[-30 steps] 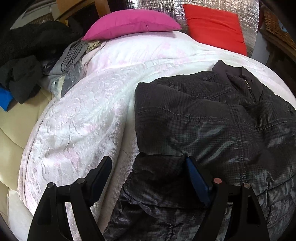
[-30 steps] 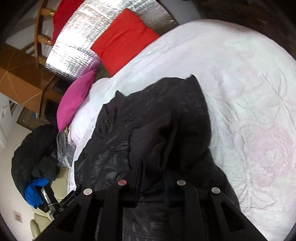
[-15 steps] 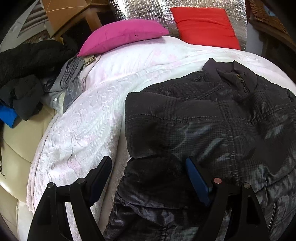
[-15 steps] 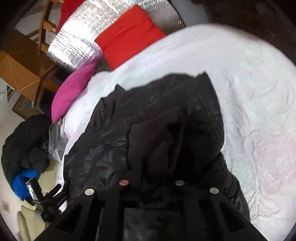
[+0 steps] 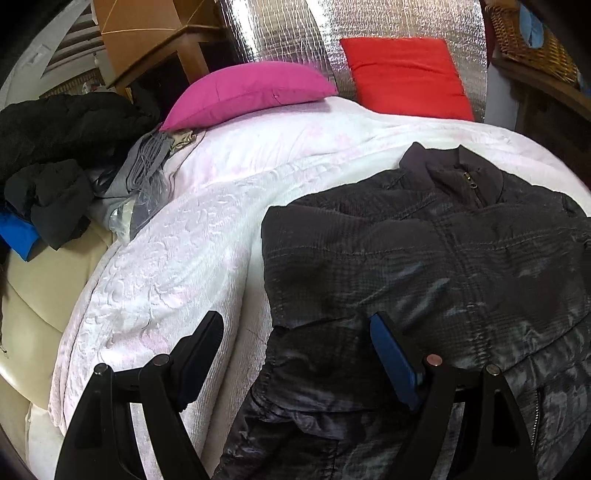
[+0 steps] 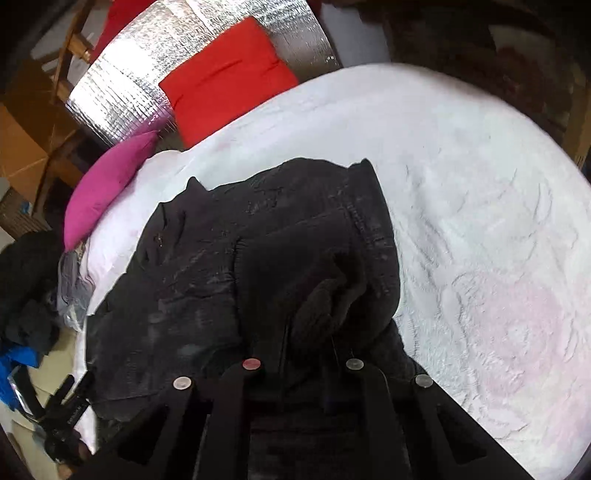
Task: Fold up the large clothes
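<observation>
A black quilted jacket (image 5: 424,266) lies on the white bedspread (image 5: 177,251), collar and zip toward the pillows; one sleeve is folded across its front. My left gripper (image 5: 295,350) is open, hovering over the jacket's left edge, one finger over the bedspread, the blue-padded finger (image 5: 391,362) over the fabric. In the right wrist view the jacket (image 6: 229,273) fills the middle, and my right gripper (image 6: 306,354) is shut on a bunched black sleeve cuff (image 6: 328,295). The left gripper also shows in the right wrist view (image 6: 62,410) at the lower left.
A pink pillow (image 5: 247,92) and a red pillow (image 5: 406,77) lie at the head of the bed against a silver foil panel (image 5: 369,22). A heap of dark and grey clothes (image 5: 62,162) sits at the bed's left edge. A wicker basket (image 5: 535,40) stands at the right.
The left gripper has pulled back and lifted, so the jacket sits farther away and more of the pillows shows. The right gripper has moved with the cuff over the jacket.
</observation>
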{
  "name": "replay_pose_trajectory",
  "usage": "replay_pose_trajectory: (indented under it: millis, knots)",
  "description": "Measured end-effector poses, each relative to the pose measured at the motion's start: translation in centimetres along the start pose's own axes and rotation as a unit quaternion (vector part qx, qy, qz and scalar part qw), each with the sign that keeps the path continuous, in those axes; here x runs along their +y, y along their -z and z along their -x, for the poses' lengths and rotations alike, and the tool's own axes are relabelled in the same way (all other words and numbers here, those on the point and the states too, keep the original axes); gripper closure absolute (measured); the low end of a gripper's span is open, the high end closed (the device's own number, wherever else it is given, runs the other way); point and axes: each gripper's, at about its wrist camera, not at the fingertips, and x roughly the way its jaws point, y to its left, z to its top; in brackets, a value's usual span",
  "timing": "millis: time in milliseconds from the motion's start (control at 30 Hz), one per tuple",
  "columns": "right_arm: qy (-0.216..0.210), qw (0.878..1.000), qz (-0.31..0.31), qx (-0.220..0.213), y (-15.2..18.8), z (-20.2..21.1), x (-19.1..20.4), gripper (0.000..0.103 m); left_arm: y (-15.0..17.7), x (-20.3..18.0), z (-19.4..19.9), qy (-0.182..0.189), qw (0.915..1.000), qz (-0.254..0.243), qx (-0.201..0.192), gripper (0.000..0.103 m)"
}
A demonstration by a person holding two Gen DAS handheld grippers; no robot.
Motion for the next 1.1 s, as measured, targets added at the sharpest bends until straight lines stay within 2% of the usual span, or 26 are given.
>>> replay_pose_trajectory:
  millis: [133, 233, 333, 433, 667, 733, 800, 833, 933, 1033, 1100]
  knots:
    - [-0.034, 0.999, -0.039, -0.004, -0.7, 1.4, -1.7, 0.085, 0.1, -0.2, 0.5, 0.003, 0.9999, -0.002, -0.013, 0.020]
    - [-0.039, 0.996, -0.050, -0.059, -0.8, 3.9, -2.3, 0.082, 0.0, -0.1, 0.8, 0.008, 0.9997, 0.002, -0.021, 0.020]
    - [-0.024, 0.993, -0.022, -0.111, -1.0, 5.6, -1.2, 0.076, -0.1, -0.3, 1.2, 0.010, 0.9995, 0.002, -0.029, 0.020]
    - [-0.024, 0.991, 0.007, -0.130, -0.7, 6.0, 0.3, 0.073, -0.1, -0.5, 1.3, 0.013, 0.9994, -0.004, -0.032, 0.020]
    - [-0.003, 0.990, 0.110, -0.084, 0.7, 2.4, 5.2, 0.073, -0.1, -1.0, 1.5, 0.015, 0.9992, -0.010, -0.035, 0.020]
    - [0.008, 0.992, 0.113, -0.049, 1.1, 0.6, 5.5, 0.073, -0.1, -0.9, 1.5, 0.017, 0.9992, -0.010, -0.035, 0.020]
    - [0.030, 0.994, 0.101, 0.008, 1.2, -2.0, 5.1, 0.073, 0.0, -1.0, 1.5, 0.017, 0.9991, -0.011, -0.036, 0.020]
    - [0.029, 0.995, 0.092, 0.015, 1.2, -2.6, 4.8, 0.072, 0.0, -0.9, 1.6, 0.019, 0.9991, -0.011, -0.036, 0.020]
    - [0.019, 0.996, 0.082, 0.006, 0.6, -2.0, 5.0, 0.073, 0.1, -0.9, 1.6, 0.026, 0.9989, -0.009, -0.037, 0.020]
    - [-0.016, 0.995, 0.090, -0.032, 0.3, -0.4, 5.7, 0.073, 0.0, -0.9, 1.6, 0.028, 0.9989, -0.008, -0.038, 0.020]
    - [-0.024, 0.993, 0.106, -0.047, 0.5, 0.0, 6.4, 0.072, -0.1, -1.0, 1.6, 0.028, 0.9988, -0.008, -0.038, 0.020]
